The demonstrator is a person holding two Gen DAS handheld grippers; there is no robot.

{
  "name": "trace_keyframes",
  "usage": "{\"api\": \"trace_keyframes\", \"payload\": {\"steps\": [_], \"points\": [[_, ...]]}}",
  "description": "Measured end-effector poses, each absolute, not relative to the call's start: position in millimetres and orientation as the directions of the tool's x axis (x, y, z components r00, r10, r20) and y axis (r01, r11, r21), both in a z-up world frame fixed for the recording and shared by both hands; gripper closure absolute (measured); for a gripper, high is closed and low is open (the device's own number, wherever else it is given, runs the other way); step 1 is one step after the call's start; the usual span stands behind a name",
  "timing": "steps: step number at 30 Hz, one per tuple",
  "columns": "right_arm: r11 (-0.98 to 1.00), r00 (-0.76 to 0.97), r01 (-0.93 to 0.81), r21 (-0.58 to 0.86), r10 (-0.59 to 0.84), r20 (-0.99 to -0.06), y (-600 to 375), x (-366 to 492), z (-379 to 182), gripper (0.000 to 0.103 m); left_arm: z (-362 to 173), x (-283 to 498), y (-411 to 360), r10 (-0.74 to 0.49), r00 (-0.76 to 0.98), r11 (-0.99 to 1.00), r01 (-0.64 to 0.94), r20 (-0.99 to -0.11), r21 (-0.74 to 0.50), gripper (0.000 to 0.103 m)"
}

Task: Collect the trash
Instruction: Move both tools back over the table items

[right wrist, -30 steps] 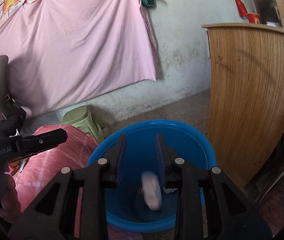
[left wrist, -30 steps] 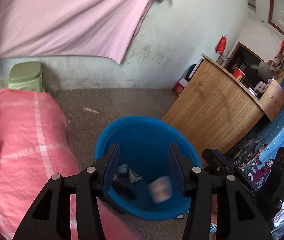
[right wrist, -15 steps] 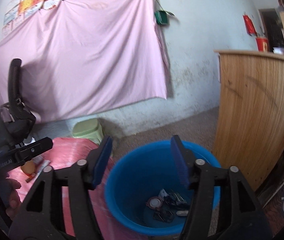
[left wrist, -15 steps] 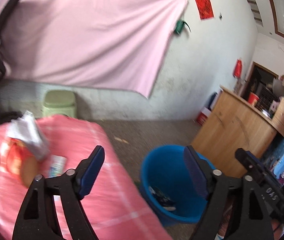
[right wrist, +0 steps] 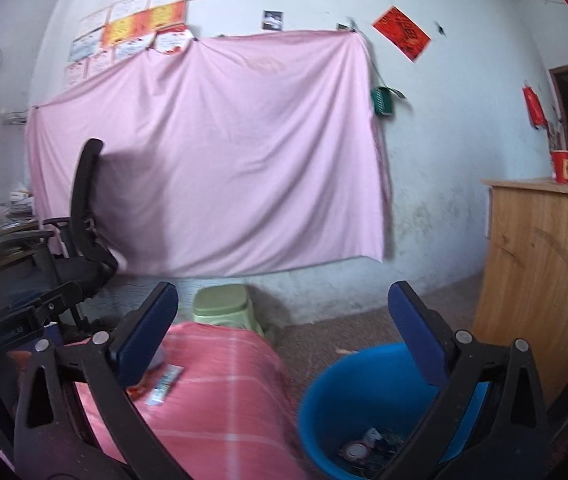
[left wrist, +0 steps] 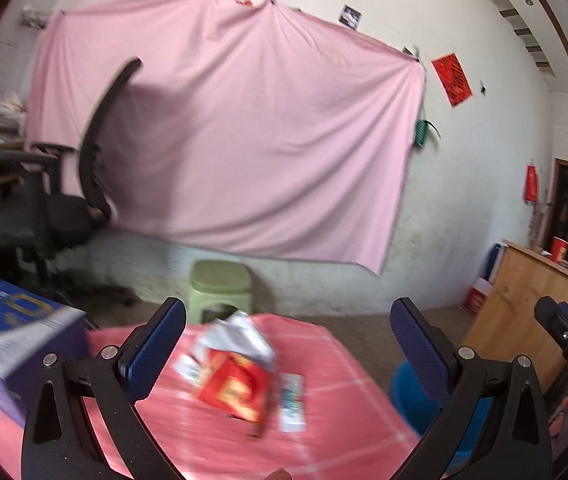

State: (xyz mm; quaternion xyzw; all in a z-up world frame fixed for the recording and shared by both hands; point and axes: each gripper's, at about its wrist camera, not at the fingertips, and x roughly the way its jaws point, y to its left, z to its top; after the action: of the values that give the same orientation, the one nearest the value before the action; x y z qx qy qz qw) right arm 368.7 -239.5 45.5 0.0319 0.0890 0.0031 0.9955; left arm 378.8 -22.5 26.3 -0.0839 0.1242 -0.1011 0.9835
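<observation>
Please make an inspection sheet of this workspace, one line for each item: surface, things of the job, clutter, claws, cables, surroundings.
Surface: pink checked cloth covers the table.
Job's things: red snack wrapper with crumpled white paper behind it and a small white sachet beside it, all lying on the cloth; blue bucket on the floor beside the table, with trash at its bottom.
Clutter: blue box at the table's left edge.
Claws: left claw and right claw both opening, jaws wide, nothing between them.
Cables: nothing seen.
Surroundings: pink sheet hung on the wall, black office chair, green stool, wooden counter with a red cup.
</observation>
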Motion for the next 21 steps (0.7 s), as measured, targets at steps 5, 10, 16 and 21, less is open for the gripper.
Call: {"api": "trace_keyframes", "payload": {"steps": [5, 10, 16, 21], "points": [[0.996, 0.987, -0.051, 0.069, 0.060, -0.146, -211.9, 369.2, 42.8, 0.000, 24.4, 368.5, 2.4, -0.157, 0.968, 0.981, 0.130, -0.193, -0.146, 0.003], [0.994, 0.984, -0.092, 0.060, 0.100, -0.149, -187.2, 374.9, 34.9, 0.000, 15.1, 363.7, 24.7, -0.117, 0.973, 0.988, 0.094, -0.197, -0.122, 0.002], [0.991, 0.971, -0.127, 0.035, 0.131, -0.198, -167.1, 390.6, 16.8, 0.000, -3.6, 371.2, 38.2, -0.099, 0.963, 0.991, 0.072, -0.251, -0.116, 0.003], [0.988, 0.947, -0.154, 0.000, 0.148, -0.284, -153.1, 408.6, -3.1, 0.000, -24.1, 383.2, 39.9, -0.107, 0.945, 0.990, 0.073, -0.309, -0.119, 0.003]]}}
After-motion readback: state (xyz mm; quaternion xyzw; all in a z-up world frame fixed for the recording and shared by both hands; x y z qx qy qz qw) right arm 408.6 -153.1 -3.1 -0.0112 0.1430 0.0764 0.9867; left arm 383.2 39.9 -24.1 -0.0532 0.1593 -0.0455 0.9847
